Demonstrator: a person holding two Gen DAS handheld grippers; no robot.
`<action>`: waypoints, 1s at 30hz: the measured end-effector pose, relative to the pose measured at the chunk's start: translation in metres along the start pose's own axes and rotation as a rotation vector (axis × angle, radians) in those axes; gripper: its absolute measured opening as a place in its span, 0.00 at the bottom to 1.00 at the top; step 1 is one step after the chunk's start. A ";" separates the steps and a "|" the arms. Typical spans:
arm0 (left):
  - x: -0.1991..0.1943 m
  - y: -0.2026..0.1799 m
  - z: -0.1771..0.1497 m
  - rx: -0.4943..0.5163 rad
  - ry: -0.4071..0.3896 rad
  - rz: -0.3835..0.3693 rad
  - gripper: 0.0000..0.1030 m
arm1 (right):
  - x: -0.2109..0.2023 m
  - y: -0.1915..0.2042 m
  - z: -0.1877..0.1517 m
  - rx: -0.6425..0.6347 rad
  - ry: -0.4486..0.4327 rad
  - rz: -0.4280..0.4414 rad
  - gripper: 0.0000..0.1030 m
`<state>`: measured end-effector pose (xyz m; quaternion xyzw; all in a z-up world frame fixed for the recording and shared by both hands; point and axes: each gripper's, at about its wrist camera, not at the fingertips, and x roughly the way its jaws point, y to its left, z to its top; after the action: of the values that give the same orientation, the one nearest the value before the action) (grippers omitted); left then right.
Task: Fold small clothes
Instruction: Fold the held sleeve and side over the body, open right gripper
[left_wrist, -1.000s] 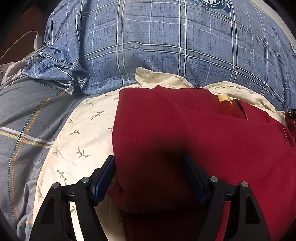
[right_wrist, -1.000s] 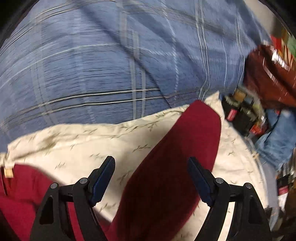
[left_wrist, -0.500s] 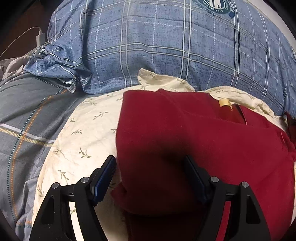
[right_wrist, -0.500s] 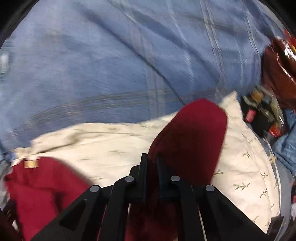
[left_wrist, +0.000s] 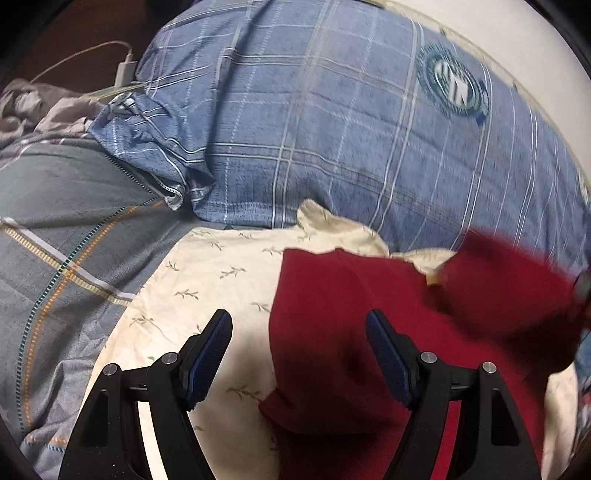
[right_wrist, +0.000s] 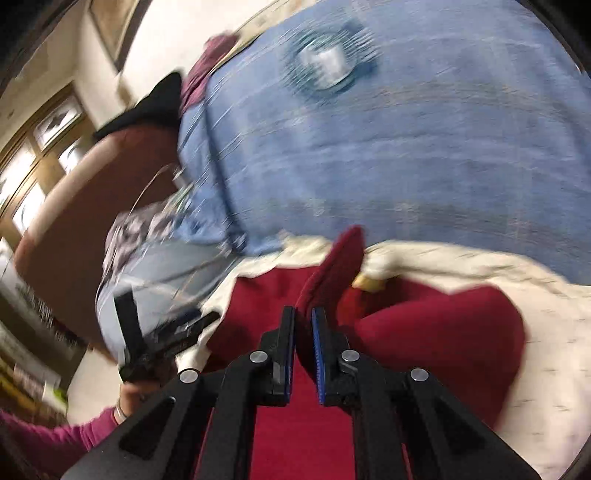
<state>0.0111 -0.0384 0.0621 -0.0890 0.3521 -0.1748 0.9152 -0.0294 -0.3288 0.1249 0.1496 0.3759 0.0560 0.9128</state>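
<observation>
The dark red garment lay on a floral cream sheet. The right hand-held gripper pinched its sleeve; better land it flat across. The left hand-held gripper gaped, empty.

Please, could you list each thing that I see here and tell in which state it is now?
Red garment: partly folded, one end lifted.
Right gripper: shut on red garment.
Left gripper: open, holding nothing.
Cream floral cloth: spread flat under the garment.
Blue plaid quilt: bunched up behind.
</observation>
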 end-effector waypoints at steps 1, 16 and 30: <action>0.000 0.003 0.001 -0.017 0.003 -0.012 0.72 | 0.014 0.008 -0.008 -0.012 0.029 0.017 0.13; 0.018 -0.022 -0.006 0.079 0.087 -0.180 0.70 | -0.019 0.015 -0.109 0.018 0.065 -0.088 0.68; -0.005 -0.048 0.026 0.171 -0.051 -0.214 0.12 | -0.062 -0.038 -0.115 0.141 -0.045 -0.402 0.68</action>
<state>0.0127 -0.0798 0.0977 -0.0521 0.3010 -0.2984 0.9042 -0.1549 -0.3516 0.0767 0.1360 0.3806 -0.1571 0.9011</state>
